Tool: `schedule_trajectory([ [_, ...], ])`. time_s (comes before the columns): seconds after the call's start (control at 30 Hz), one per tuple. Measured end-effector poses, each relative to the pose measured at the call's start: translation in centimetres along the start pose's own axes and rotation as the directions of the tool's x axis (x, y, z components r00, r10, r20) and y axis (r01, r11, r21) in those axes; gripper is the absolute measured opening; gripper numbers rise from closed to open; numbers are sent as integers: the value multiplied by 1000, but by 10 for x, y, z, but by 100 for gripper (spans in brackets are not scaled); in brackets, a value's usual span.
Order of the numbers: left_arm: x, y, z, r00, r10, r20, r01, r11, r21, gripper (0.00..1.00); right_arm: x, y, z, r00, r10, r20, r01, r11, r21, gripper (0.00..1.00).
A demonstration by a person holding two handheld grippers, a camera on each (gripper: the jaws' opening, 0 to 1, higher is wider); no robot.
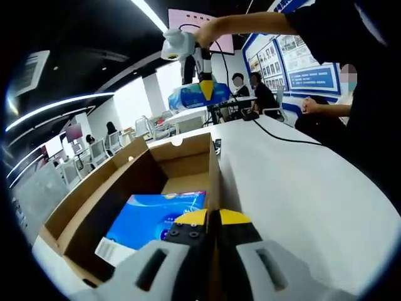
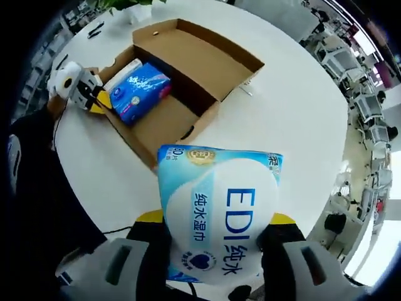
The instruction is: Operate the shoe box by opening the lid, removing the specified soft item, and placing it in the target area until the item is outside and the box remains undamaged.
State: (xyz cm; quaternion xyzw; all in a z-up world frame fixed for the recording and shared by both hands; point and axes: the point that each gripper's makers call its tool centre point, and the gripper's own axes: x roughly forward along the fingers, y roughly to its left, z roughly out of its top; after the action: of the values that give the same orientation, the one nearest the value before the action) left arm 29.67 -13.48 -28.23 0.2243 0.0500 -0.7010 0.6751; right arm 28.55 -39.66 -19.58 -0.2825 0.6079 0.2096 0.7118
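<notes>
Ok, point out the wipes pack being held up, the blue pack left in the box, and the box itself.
held wipes pack (image 2: pixel 220 219), right gripper view, middle of its white label
blue pack in the box (image 2: pixel 141 89), right gripper view, its top face
shoe box (image 2: pixel 216 53), right gripper view, far wall

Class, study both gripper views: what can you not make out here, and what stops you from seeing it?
- Table under the raised wipes pack: right gripper view, the pack hides it.
- Small print on the second blue pack in the shoe box: too small.
- Near end of that pack: left gripper view, the left gripper covers it.
</notes>
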Motion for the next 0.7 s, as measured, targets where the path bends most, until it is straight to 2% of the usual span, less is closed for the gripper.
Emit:
schedule_trajectory([
  [0.13, 0, 0, 0, 1000, 0, -1, 0, 1000, 0, 4, 6, -8, 2, 999, -50, 13, 51, 994, -101, 58],
  [0.2, 0, 0, 0, 1000, -1, -2, 1, 1000, 0, 4, 9, -10, 2, 999, -49, 18, 51, 992, -114, 58],
  [0.27, 0, 1, 0, 1000, 0, -2, 0, 1000, 1, 4, 11, -13, 5, 998, -40, 47, 48, 982, -183, 58],
  [0.33, -1, 0, 0, 1000, 0, -3, 0, 1000, 2, 4, 13, -10, 2, 999, -20, 38, 29, 968, -248, 58],
  [0.43, -1, -1, 0, 1000, -2, -4, 2, 1000, 3, 4, 18, -10, 0, 999, -25, 31, 33, 959, -283, 58],
  [0.47, -1, -1, 0, 1000, -2, -4, 2, 1000, 4, 4, 20, -12, 0, 999, -33, 24, 39, 946, -322, 58],
  [0.53, -1, -1, 0, 1000, -1, -5, 1, 1000, 5, 4, 24, -13, 0, 999, -31, 35, 42, 934, -356, 58],
  [0.63, -1, -2, 0, 1000, 0, -7, 0, 1000, 7, 4, 28, -13, 1, 998, -4, 57, 24, 933, -358, 58],
  [0.7, -1, -1, 0, 1000, 0, -8, 0, 1000, 6, 4, 31, -14, 0, 999, 0, 50, 18, 928, -371, 58],
])
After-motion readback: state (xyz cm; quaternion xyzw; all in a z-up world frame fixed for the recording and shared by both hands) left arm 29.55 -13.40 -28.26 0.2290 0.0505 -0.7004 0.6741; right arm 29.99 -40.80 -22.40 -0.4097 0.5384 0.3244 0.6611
